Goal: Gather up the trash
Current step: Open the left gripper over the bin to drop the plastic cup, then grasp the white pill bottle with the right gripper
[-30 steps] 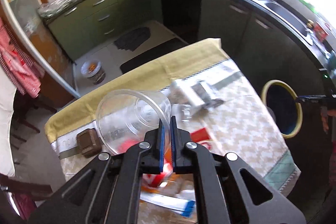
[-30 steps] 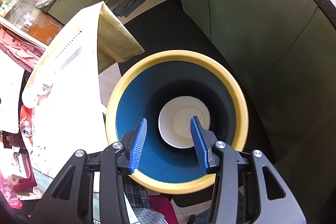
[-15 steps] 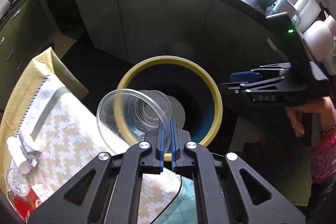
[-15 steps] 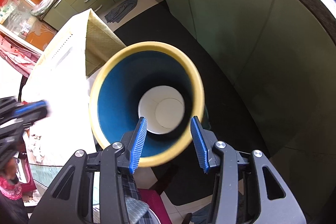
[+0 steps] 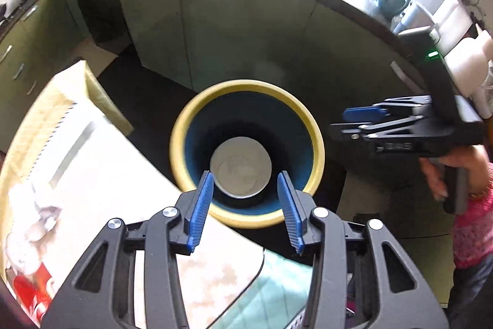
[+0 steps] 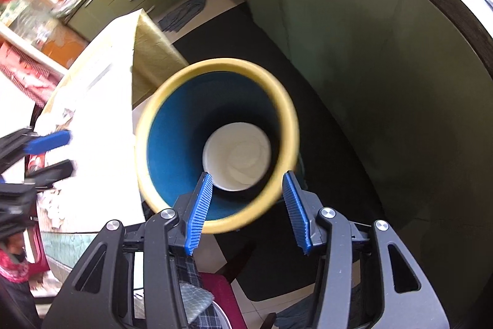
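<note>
Trash bin (image 5: 246, 213) with yellow rim, blue inside, on the dark floor beside the counter (image 5: 101, 181).
Left tool (image 5: 245, 207) hangs over the bin mouth, jaws just opened, apart, nothing between them. Right tool (image 6: 246, 201) also above the bin, jaws apart and just widened, empty. White round piece (image 5: 240, 167) lies at the bin bottom; clear cup not discernible there. Green cabinets (image 5: 215, 30) behind.
</note>
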`<action>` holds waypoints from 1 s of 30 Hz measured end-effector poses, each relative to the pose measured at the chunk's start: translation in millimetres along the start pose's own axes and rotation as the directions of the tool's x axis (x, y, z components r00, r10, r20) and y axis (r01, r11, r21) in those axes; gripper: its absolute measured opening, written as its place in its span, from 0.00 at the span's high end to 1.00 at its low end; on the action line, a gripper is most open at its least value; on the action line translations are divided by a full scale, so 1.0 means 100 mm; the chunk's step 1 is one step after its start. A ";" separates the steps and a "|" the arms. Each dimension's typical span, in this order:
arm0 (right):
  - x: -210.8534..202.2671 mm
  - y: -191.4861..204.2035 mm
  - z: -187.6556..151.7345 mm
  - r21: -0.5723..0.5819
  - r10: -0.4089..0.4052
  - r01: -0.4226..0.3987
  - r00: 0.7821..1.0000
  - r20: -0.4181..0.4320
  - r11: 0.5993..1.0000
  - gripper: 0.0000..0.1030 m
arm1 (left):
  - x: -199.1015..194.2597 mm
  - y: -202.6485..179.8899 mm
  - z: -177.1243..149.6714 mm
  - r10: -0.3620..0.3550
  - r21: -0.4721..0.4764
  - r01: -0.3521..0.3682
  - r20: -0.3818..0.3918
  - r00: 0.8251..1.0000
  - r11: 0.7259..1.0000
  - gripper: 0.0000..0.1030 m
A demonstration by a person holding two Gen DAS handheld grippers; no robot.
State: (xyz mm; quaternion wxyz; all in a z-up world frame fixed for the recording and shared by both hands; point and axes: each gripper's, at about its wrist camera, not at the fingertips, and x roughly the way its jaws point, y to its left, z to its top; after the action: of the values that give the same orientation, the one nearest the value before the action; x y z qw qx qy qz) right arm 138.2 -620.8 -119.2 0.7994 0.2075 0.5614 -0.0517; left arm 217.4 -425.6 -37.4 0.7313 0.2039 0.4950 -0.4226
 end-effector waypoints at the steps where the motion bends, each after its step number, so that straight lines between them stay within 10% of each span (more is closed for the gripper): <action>1: 0.02 0.11 0.03 -0.021 0.007 -0.007 1.000 -0.003 1.000 0.53 | -0.19 0.08 -0.08 0.006 -0.015 -0.006 0.017 1.000 1.000 0.59; 11: 0.32 1.83 0.38 -0.313 0.091 -0.106 0.994 -0.062 0.944 0.53 | -1.57 1.17 -0.89 0.216 -0.251 -0.182 0.118 0.969 0.951 0.53; 21: 0.75 3.56 0.62 -0.467 0.121 -0.179 0.981 -0.151 0.866 0.54 | -1.96 1.93 -1.64 0.282 -0.408 -0.226 0.082 0.956 0.884 0.53; 30: 1.25 4.35 1.13 -0.440 0.059 -0.142 0.979 -0.197 0.887 0.54 | -2.07 2.08 -1.98 0.309 -0.441 -0.248 0.071 0.948 0.863 0.52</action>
State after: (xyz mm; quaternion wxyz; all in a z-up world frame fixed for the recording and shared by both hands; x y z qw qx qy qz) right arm 419.9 -250.7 -83.6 0.7737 0.0489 0.6158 0.1405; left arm 247.6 -81.2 38.3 0.8440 0.0786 0.4884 -0.2071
